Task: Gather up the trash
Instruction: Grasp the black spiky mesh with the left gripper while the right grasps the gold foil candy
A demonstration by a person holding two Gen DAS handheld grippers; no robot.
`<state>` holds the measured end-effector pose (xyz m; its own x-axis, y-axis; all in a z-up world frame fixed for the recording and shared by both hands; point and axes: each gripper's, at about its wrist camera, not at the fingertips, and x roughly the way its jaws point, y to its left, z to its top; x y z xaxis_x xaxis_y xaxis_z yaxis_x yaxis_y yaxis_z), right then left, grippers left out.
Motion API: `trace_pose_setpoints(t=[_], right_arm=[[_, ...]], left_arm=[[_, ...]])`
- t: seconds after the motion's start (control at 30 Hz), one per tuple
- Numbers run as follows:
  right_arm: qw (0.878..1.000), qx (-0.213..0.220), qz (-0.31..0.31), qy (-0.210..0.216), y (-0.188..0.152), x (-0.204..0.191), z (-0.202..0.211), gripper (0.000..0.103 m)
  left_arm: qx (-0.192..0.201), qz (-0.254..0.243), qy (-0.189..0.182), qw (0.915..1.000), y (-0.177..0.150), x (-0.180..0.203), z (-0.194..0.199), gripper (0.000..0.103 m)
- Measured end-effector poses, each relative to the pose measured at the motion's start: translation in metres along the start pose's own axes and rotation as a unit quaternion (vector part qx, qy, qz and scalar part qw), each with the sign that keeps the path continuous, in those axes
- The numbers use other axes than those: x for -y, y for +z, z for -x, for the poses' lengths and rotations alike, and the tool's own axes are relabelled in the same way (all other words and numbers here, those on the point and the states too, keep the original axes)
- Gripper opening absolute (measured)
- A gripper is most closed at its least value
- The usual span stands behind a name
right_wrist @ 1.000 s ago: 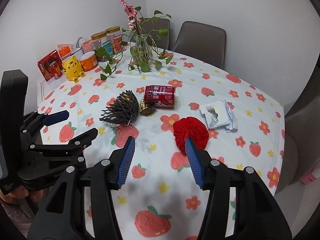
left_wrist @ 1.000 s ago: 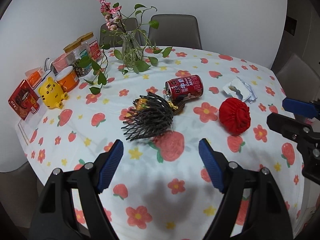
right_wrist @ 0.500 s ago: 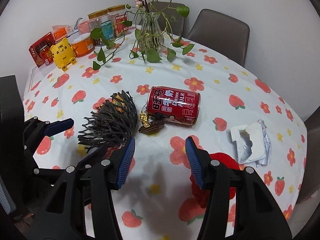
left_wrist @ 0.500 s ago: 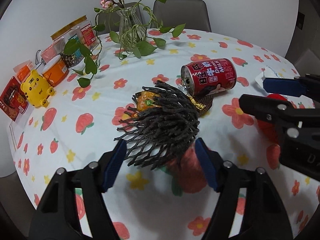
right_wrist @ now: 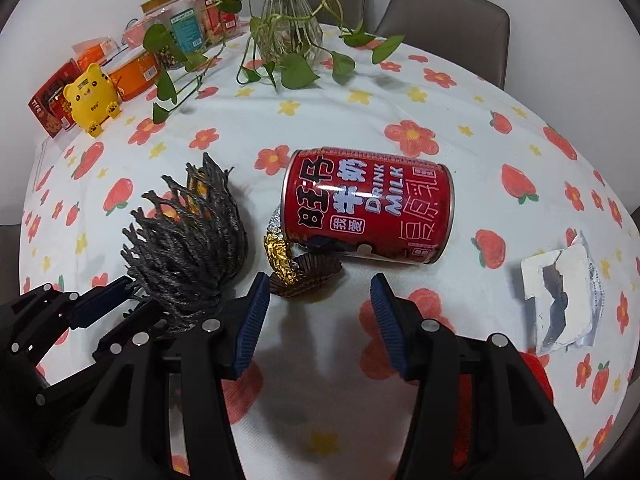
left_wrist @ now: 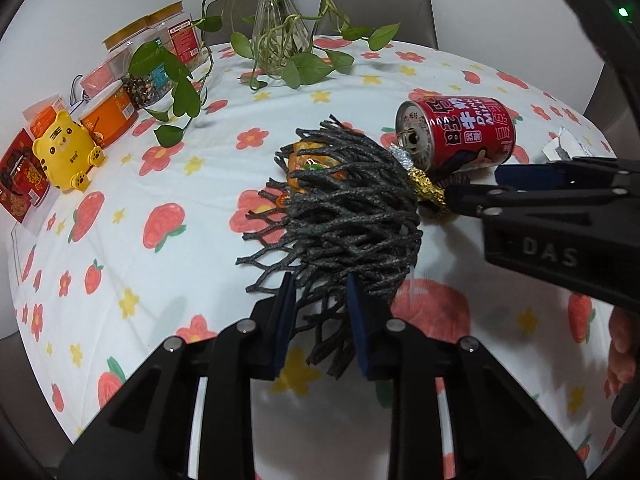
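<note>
A dark grey foam net (left_wrist: 348,216) lies on the flowered tablecloth (left_wrist: 168,184) with an orange wrapper (left_wrist: 312,160) inside it. My left gripper (left_wrist: 320,312) is closing, and the net's narrow end is bunched between its blue pads; the right wrist view shows the same net (right_wrist: 192,252) in the left gripper (right_wrist: 128,304). A red milk can (right_wrist: 368,208) lies on its side, with gold foil (right_wrist: 278,256) and a brown paper cup (right_wrist: 312,276) at its mouth. My right gripper (right_wrist: 316,308) hangs open just in front of them, holding nothing.
A torn white wrapper (right_wrist: 560,300) lies at the right, with a red ball (right_wrist: 536,372) half hidden behind my right finger. A glass vase with trailing leaves (left_wrist: 280,16), a yellow tiger figure (left_wrist: 66,152), jars and boxes line the far left. Grey chairs (right_wrist: 444,12) stand behind.
Both grippers came down and forward towards the table. The left jaws narrowed around the net's end. The right gripper moved in from the red ball to the can, its jaws unchanged.
</note>
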<state>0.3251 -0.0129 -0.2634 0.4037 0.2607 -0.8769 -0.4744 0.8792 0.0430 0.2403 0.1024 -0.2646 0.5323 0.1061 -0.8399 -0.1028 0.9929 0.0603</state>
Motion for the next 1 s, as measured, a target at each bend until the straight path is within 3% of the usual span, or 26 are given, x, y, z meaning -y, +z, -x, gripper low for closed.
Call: trace_pose_setpoints(t=[0.13,0.2,0.23,0.37,0.47,1.0], right_arm=[[1.0,-0.01,-0.002,0.006,-0.002,-0.001,-0.011,0.05],[1.0,-0.016,0.001,0.014,-0.002,-0.004,-0.014,0.03],[1.0,-0.02,0.003,0.02,-0.002,-0.006,-0.015,0.024],[0.999,-0.015,0.012,0.027,-0.002,-0.01,-0.012,0.012],[0.999,-0.009,0.015,0.03,-0.004,-0.011,-0.006,0.011],[0.999,0.003,0.007,0.032,-0.03,0.001,0.034,0.011]], left_arm=[[-0.004,-0.001,-0.003,1.0,-0.003,0.001,-0.003,0.023],[-0.006,0.001,-0.005,1.0,-0.004,0.001,-0.005,0.022],[-0.006,0.002,-0.005,1.0,-0.004,0.001,-0.006,0.021],[-0.004,0.006,-0.012,0.9999,-0.005,0.0,-0.007,0.009],[0.001,0.007,-0.018,0.9998,-0.005,0.001,-0.006,0.003],[0.042,0.004,-0.041,0.9983,0.004,0.009,0.013,0.002]])
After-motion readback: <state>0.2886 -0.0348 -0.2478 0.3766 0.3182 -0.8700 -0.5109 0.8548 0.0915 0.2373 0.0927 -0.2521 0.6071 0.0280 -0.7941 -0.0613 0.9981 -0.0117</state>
